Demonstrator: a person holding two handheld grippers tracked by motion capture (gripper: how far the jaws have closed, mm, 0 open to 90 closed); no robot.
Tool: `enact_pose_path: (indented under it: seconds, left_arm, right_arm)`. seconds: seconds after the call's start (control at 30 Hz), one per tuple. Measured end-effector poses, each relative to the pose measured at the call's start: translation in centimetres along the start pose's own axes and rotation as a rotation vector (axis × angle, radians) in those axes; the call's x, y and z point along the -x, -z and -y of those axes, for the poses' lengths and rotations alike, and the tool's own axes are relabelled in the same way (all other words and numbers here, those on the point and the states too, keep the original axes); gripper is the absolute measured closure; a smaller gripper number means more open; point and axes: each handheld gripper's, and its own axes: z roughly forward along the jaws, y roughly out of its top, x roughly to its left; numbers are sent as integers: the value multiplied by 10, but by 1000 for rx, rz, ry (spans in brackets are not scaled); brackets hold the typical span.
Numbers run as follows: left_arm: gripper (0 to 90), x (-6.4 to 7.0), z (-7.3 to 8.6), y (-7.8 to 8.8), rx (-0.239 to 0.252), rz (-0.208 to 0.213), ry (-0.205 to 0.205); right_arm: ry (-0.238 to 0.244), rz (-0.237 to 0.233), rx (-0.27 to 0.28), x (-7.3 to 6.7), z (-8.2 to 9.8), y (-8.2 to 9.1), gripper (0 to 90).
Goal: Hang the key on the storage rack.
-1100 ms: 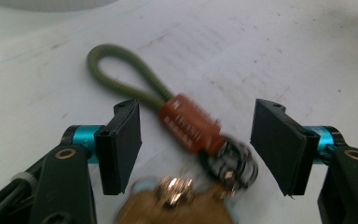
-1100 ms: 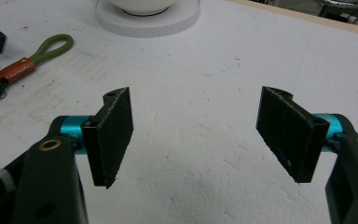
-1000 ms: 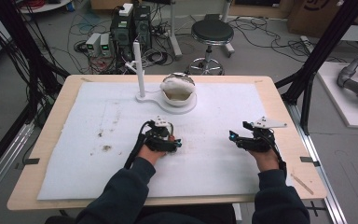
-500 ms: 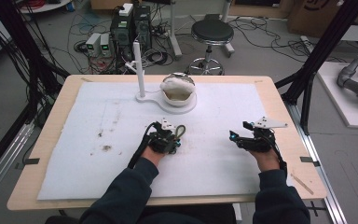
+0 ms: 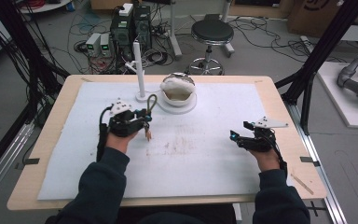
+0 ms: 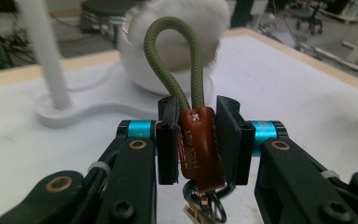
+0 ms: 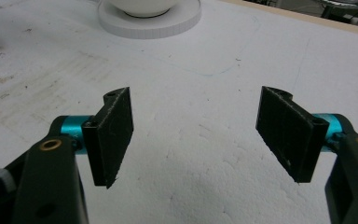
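The keychain (image 6: 199,144) pairs an olive-green cord loop with a brown leather tab stitched in white. Both black grippers have turquoise pins, and the white mat (image 5: 214,158) seems faintly brown-smudged.

Stamped lettering runs lengthwise down the brown leather sleeve (image 6: 200,147) of the olive-green cord key fob; it looks like "HICKNEY", though the letters are too blurred to be sure. A small stitched cross sits near the sleeve's top. No other text is legible.
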Motion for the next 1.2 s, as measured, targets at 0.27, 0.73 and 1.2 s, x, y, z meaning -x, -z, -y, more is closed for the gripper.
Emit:
enact_pose_path:
  seconds: [0.27,0.73,1.2]
  left_arm:
    - [702,-29,-33,16,83,-32,3]
    - [702,-58,-79,11,124,-81,-23]
    - [701,-65,-87,-36,-16,-156,-61]
  right_arm:
    - [-4,-1,2,0,-1,-1,279]
    - [-14,1,3,1,0,0,278]
    - [-16,2,1,4,2,0,279]
